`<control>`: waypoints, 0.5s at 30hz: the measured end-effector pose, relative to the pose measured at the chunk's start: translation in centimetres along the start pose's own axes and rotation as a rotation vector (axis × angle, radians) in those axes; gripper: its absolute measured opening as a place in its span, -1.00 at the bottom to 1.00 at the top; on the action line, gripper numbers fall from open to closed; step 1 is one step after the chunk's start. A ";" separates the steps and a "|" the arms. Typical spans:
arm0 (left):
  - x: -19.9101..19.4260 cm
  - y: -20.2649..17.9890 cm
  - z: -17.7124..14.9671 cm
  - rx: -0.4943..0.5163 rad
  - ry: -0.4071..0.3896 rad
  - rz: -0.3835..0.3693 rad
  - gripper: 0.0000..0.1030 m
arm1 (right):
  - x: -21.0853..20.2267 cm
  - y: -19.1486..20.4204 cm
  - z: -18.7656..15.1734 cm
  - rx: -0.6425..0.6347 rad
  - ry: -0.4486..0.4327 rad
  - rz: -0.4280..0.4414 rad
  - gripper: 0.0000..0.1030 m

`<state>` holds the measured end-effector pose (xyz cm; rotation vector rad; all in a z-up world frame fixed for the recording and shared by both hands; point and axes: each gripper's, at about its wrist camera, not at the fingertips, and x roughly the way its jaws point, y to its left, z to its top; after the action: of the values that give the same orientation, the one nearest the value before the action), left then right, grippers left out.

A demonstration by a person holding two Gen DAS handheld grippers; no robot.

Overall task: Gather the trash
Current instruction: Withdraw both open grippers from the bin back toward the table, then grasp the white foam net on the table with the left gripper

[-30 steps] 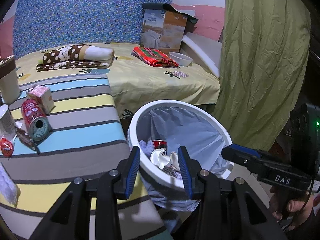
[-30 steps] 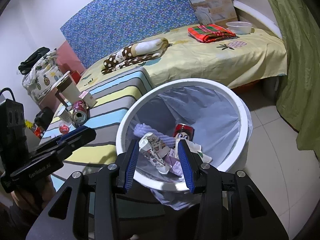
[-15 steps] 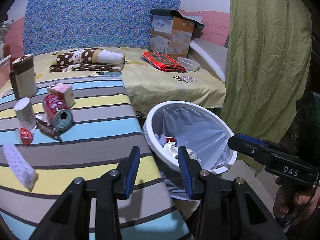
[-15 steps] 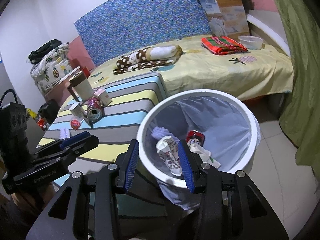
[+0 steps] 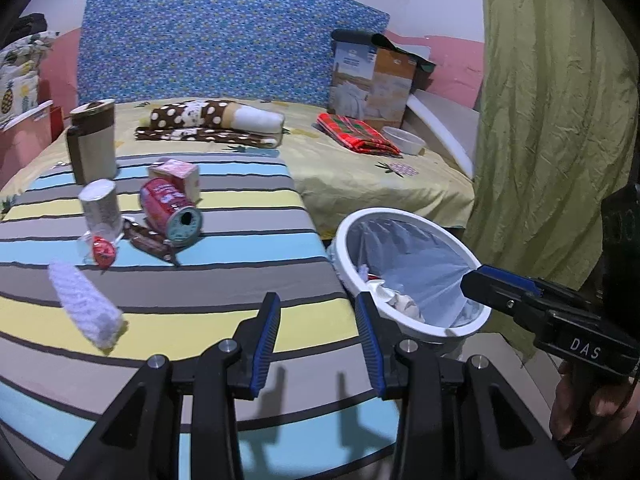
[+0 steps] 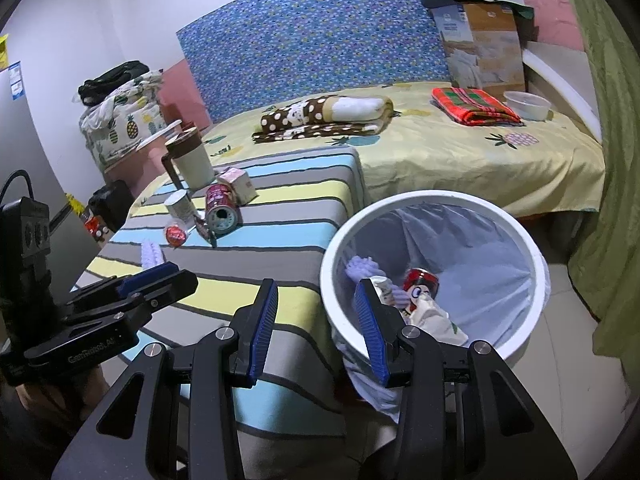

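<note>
Both views swing away from the white trash bin toward the striped table. The left gripper now hangs over the striped cloth, and the right gripper straddles the bin's near rim.

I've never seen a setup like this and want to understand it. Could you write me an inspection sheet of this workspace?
Surface: striped cloth, partly bare.
Job's things: red can on its side, white cup, brown wrapper, red sweet, white knitted piece; bin beside the surface, trash inside.
Clutter: mug, pink carton.
Grippers: left gripper, right gripper, both open, empty.
Cables: one black cable.
Surroundings: bed, green curtain.
</note>
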<state>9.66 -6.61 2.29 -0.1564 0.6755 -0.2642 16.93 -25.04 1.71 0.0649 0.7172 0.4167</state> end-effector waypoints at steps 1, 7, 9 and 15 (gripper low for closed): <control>-0.2 0.3 -0.1 -0.004 -0.003 0.009 -0.21 | 0.0 0.2 0.0 -0.004 -0.001 0.004 -0.17; -0.9 1.8 -0.6 -0.028 -0.007 0.071 -0.21 | 0.5 1.8 0.0 -0.048 -0.002 0.030 -0.17; -1.2 2.4 -0.9 -0.033 -0.010 0.099 -0.21 | 0.8 2.3 0.0 -0.060 0.004 0.043 -0.17; -2.1 4.6 -1.9 -0.065 -0.009 0.165 -0.21 | 1.8 3.4 -0.1 -0.083 0.041 0.079 -0.17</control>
<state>7.76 -1.73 1.03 -0.1628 0.6839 -0.0831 16.89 -21.21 1.22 0.0066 0.7390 0.5236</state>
